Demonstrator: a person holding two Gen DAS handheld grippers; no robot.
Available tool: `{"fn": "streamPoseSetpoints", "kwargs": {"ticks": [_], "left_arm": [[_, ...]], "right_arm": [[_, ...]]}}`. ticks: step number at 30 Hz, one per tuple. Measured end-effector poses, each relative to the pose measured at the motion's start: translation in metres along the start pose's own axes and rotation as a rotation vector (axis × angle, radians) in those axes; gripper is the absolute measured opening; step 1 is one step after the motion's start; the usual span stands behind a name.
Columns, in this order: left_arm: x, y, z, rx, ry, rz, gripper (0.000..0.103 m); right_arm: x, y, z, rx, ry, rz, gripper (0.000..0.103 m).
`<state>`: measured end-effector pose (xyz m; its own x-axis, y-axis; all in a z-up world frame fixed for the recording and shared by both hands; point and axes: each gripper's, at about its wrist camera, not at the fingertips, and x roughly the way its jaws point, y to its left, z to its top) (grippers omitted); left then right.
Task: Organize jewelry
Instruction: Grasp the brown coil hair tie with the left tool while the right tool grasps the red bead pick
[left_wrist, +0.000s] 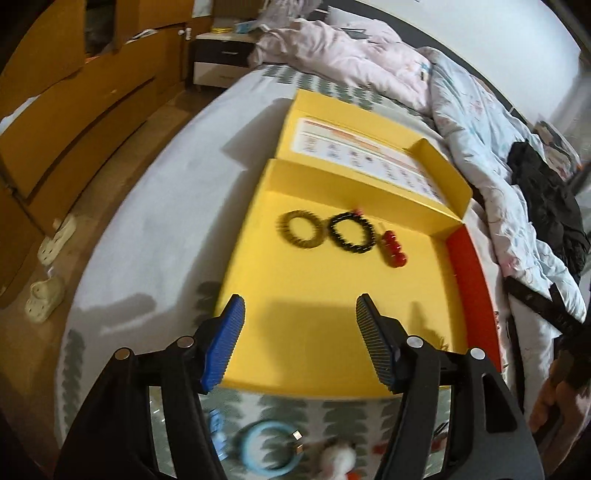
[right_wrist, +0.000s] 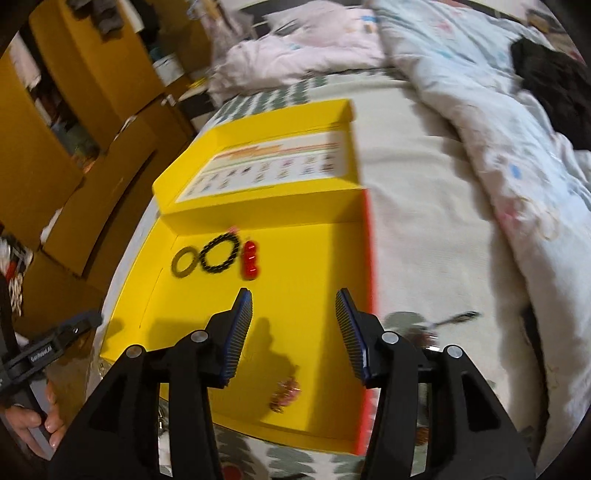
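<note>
Inside yellow box – 2 bead bracelets, red beads; both claws wide, empty.

Left gripper: black plastic linkage arms, round silver pivot screws, blue ribbed pads lining the jaws. Right gripper: same build. Black handle with small white lettering, unreadable.

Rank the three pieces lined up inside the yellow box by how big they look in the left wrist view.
1. Black bead bracelet, though the margin is slim.
2. Dark olive ring bracelet, nearly the same; motion blur makes these two hard to separate.
3. Red bead piece, clearly smallest.
All lie at a similar distance from the camera.
</note>
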<state>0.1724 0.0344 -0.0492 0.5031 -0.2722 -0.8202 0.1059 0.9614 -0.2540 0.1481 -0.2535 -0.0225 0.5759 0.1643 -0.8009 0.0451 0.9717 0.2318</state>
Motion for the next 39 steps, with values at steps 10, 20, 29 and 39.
{"fn": "streamPoseSetpoints", "kwargs": {"ticks": [10, 20, 29, 39], "left_arm": [[0.049, -0.016, 0.024, -0.013, 0.093, -0.067, 0.063], [0.085, -0.023, 0.044, 0.028, 0.138, -0.056, 0.063], [0.109, -0.024, 0.055, 0.069, 0.175, -0.002, 0.055], [0.125, -0.021, 0.056, 0.08, 0.211, 0.026, 0.053]], "right_arm": [[0.062, 0.034, 0.019, -0.064, 0.101, -0.003, 0.051], [0.122, 0.033, 0.04, -0.062, 0.206, 0.02, 0.051], [0.161, 0.041, 0.049, -0.108, 0.269, -0.003, 0.051], [0.172, 0.047, 0.044, -0.164, 0.275, -0.072, 0.051]]}}
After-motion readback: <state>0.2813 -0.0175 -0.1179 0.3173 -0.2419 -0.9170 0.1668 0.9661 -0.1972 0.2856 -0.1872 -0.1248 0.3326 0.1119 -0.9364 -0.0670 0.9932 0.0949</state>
